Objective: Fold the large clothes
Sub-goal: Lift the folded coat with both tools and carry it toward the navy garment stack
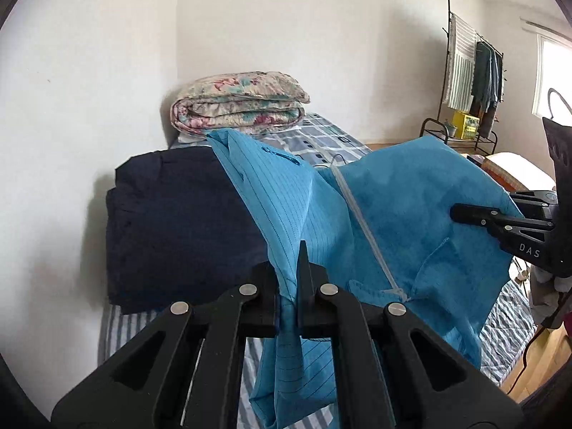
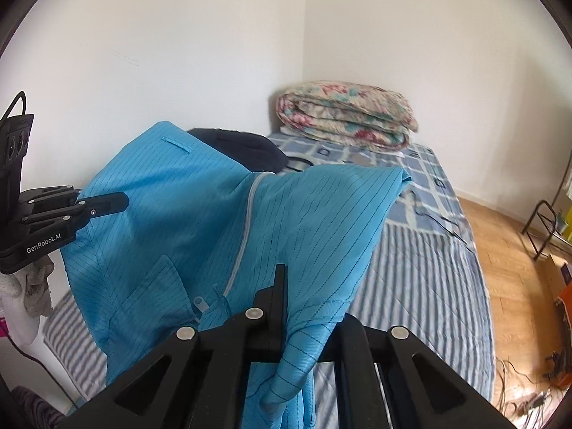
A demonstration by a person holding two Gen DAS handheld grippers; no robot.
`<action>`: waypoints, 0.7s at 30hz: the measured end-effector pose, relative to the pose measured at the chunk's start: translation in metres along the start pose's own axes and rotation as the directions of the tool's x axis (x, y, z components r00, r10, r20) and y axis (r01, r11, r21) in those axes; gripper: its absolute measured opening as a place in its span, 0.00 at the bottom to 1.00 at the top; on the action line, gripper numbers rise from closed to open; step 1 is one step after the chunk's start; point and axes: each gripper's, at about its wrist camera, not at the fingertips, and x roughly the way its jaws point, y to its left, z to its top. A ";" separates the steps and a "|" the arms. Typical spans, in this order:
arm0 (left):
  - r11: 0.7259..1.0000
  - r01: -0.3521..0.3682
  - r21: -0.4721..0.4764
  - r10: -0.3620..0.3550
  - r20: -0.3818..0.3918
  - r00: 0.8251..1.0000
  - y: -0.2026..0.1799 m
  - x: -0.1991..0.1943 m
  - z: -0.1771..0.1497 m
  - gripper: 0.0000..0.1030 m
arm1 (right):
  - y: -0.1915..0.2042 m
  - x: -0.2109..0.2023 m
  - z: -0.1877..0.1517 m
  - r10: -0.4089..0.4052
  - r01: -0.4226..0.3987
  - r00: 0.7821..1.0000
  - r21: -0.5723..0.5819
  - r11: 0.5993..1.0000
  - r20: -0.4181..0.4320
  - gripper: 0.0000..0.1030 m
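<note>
Blue striped garment (image 1: 314, 214), which I hold above the bed (image 2: 422, 279) with left gripper (image 1: 287, 307) and right gripper (image 2: 304, 321) each pinching an edge, looks light, limp, best gripped at seams.

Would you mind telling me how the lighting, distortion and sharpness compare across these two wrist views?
Left wrist view: daylight from the window overexposes its pane; the navy folded garment casts a soft shadow on the wall; fisheye corners are black. Right wrist view: even, glare-free light; the blue striped garment is sharp, the wall corner bows, and the wooden floor softens toward the rim.
</note>
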 end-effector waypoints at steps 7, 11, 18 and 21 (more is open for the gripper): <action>0.994 -0.108 -0.013 0.109 0.054 0.993 0.071 0.014 0.033 0.03 | 0.039 0.051 0.058 0.053 -0.051 0.998 -0.028 0.998 0.046 0.02; 0.983 -0.183 -0.023 0.184 0.097 0.978 0.114 0.026 0.058 0.03 | 0.060 0.077 0.094 0.068 -0.063 0.994 -0.054 0.997 0.085 0.02; 0.958 -0.283 -0.032 0.285 0.133 0.949 0.167 0.060 0.091 0.03 | 0.080 0.130 0.144 0.101 -0.093 0.985 -0.067 0.993 0.138 0.02; 0.945 -0.327 -0.023 0.327 0.141 0.934 0.183 0.081 0.103 0.03 | 0.083 0.154 0.163 0.110 -0.102 0.981 -0.056 0.993 0.161 0.02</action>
